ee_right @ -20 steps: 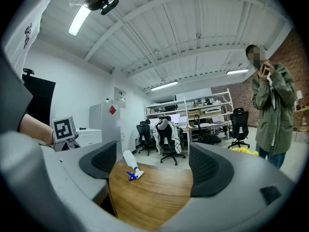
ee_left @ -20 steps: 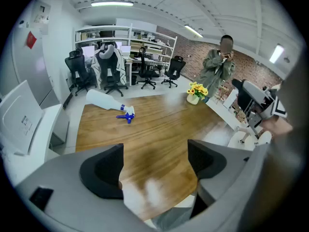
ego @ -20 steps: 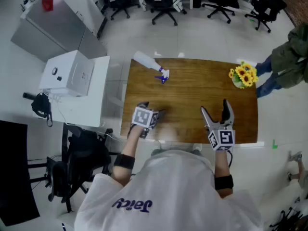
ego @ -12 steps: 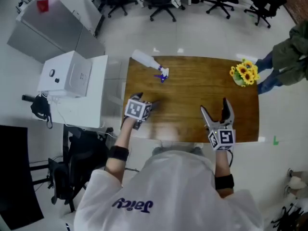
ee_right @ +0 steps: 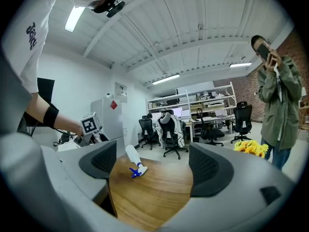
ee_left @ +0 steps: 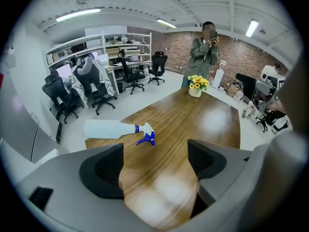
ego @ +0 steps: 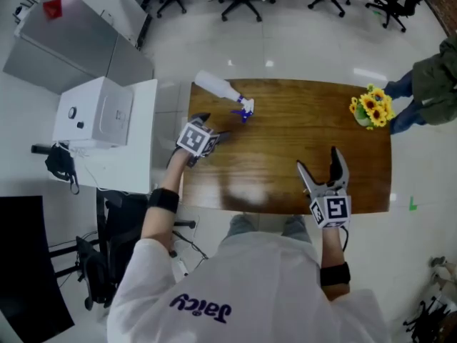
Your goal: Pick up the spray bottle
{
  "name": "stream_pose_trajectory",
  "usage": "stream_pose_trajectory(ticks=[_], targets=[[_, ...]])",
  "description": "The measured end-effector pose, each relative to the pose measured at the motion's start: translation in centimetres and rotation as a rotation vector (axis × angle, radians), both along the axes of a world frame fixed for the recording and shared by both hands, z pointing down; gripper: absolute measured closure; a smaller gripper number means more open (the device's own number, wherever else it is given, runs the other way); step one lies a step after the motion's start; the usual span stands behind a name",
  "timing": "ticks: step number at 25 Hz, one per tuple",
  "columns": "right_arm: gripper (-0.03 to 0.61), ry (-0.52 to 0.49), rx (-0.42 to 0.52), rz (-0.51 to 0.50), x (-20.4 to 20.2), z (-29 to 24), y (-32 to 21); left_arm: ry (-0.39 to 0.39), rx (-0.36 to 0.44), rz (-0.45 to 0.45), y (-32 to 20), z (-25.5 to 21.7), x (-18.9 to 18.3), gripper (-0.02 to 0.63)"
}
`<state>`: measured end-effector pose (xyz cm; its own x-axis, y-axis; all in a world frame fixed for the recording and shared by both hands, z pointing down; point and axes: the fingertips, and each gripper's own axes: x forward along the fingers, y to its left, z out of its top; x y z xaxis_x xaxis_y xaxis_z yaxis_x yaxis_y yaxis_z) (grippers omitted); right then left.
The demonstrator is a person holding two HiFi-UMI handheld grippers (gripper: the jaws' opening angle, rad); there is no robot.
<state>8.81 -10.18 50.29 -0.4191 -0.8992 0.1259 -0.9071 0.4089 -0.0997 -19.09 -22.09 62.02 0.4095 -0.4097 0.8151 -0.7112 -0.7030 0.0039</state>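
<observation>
The left gripper [ego: 214, 125] has travelled up along the left edge of the wooden table [ego: 285, 148] since the earlier frames, nearing the spray bottle [ego: 220, 91]. The right gripper [ego: 318, 161] has kept its place. The left gripper's jaws are spread wide with only bare tabletop between them, short of the bottle. The bottle lies on its side at the table's far left corner, blue trigger toward the table's middle. The right gripper, also spread and empty, is at the table's near edge. Sunflowers [ego: 370, 108] stand at the table's far right corner.
</observation>
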Motion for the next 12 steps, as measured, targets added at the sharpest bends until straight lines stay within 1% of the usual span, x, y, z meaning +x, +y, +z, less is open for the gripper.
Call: stream_pose_trajectory(ticks=[4,8,10,12], targets=[[0.098,-0.02,0.004,0.004,-0.9,0.3,-1.2,-0.047,0.013,0.1,-3.2,0.8,-0.3,0.187],[0.098,-0.015,-0.015,0.007,-1.1,0.9,-2.3,-0.125,0.021,0.223,-6.2,2.2,-0.7,0.187],[0.098,-0.002,-0.035,0.005,-1.1,1.4,-2.6,-0.163,0.03,0.27,-7.8,2.9,-1.0,0.187],[0.098,-0.013,-0.032,0.013,-1.1,1.5,-3.1,-0.191,0.045,0.314,-9.2,3.5,-1.2,0.187]])
